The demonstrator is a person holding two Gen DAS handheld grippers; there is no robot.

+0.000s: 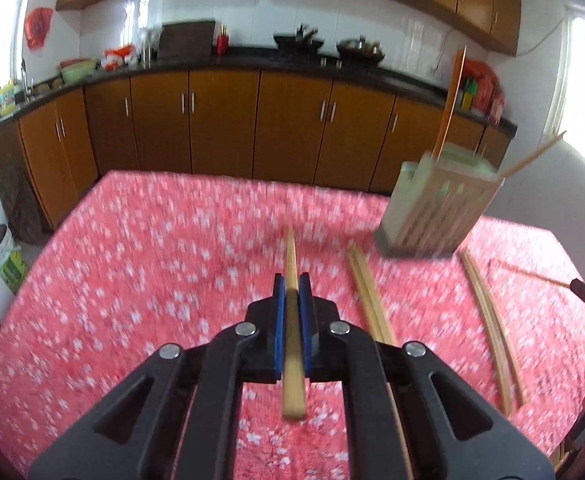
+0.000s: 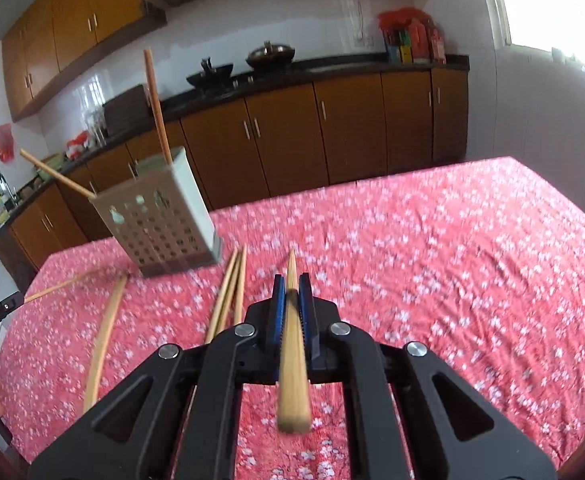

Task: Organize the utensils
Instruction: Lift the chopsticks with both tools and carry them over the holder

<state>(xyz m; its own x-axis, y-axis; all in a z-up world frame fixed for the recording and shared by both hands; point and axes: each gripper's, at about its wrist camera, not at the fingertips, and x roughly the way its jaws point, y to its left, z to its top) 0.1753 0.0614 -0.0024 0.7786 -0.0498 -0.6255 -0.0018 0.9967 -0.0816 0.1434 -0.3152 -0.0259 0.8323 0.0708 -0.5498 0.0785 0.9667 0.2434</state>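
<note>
Each clamped on one chopstick lying lengthwise along its fingers, the left gripper [image 1: 291,286] and right gripper [image 2: 291,286] hover above the table [image 2: 452,240], the holder [image 1: 436,212] ahead, between them.

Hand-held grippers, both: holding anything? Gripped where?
Yes. The left hand-held gripper pinches one chopstick along its shaft, thick end trailing behind the pads. The right hand-held gripper holds another chopstick likewise.
</note>
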